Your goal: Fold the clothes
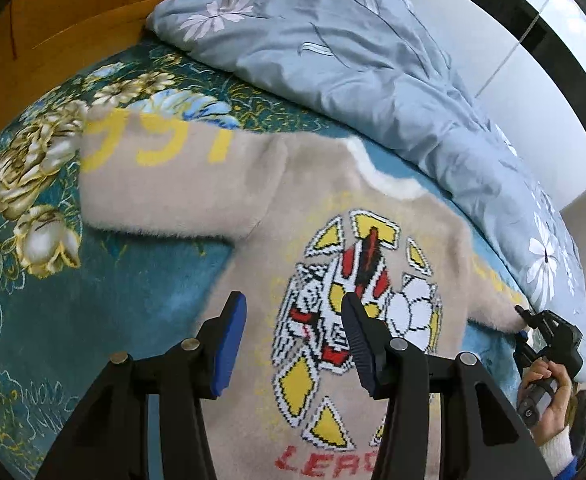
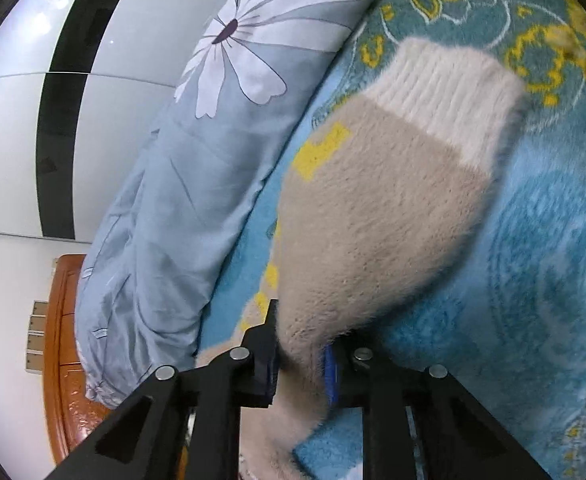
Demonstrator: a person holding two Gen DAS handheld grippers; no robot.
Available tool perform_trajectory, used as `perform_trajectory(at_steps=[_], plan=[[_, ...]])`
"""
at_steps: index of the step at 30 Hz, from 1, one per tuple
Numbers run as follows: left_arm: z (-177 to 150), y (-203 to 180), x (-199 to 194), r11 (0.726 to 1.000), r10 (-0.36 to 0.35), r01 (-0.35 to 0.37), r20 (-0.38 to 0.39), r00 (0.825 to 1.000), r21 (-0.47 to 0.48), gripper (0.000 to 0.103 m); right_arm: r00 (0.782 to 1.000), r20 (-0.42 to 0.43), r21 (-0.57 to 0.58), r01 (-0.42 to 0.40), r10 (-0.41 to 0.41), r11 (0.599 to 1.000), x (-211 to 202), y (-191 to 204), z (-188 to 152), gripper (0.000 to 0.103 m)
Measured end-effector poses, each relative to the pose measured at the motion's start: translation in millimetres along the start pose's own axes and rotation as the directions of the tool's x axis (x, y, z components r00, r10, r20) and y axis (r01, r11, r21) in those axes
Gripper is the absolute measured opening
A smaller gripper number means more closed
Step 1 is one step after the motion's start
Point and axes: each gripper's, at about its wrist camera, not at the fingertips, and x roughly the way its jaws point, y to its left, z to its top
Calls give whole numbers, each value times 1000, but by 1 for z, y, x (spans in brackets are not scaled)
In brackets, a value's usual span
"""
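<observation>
Here the beige fuzzy sweater (image 1: 261, 216) is laid flat, back up, on the teal floral blanket (image 1: 105, 280), with the blue-grey flowered duvet (image 1: 333, 52) bunched along its far side; it has presumably been spread this way so that the sleeves can be folded inward over the body.

The left gripper (image 1: 293, 328) is held released above the knitted emblem, its blue pads parted and nothing between them, probably kept free for a later grasp.

The right gripper (image 2: 301, 360) is clenched on the right sleeve (image 2: 381, 216) a little way behind the white ribbed cuff (image 2: 449, 96), a sensible hold for carrying the sleeve across.

By the left wrist view the whole garment, its other sleeve (image 1: 153, 176) with yellow numerals, and the hand (image 1: 545, 396) bearing the right gripper are shown. The pinch itself, the cuff's ribbing and the wooden bed frame (image 2: 65, 360) are shown only in the right wrist view.
</observation>
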Motion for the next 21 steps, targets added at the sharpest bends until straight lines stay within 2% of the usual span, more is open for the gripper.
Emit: perform_trajectory(at_steps=[5,10,13,17,19,21], plan=[[-4,-17,1,998,-21,22,-22,1000,55,50,1000,3,-6,7,-7,1000,-35,-9,22,13],[-13,-33,6,995,-60,64,-48,997,82,50,996,72,-89,64,-58,994,-85,-12,57,9],[-18,-37,10,993,-72,78,-72,995,83,50,985,123,-151,138,-120,979,-124,-16,84,9],[-25,-37,18,992,-85,95,-120,989,77,50,956,216,-183,240,-200,953,-176,-28,122,9],[-30,-36,24,992,-95,106,-154,984,64,50,947,233,-177,265,-221,948,-192,-35,136,9],[-36,-37,30,992,-102,115,-186,977,57,50,947,203,-176,284,-247,943,-197,-46,141,11]])
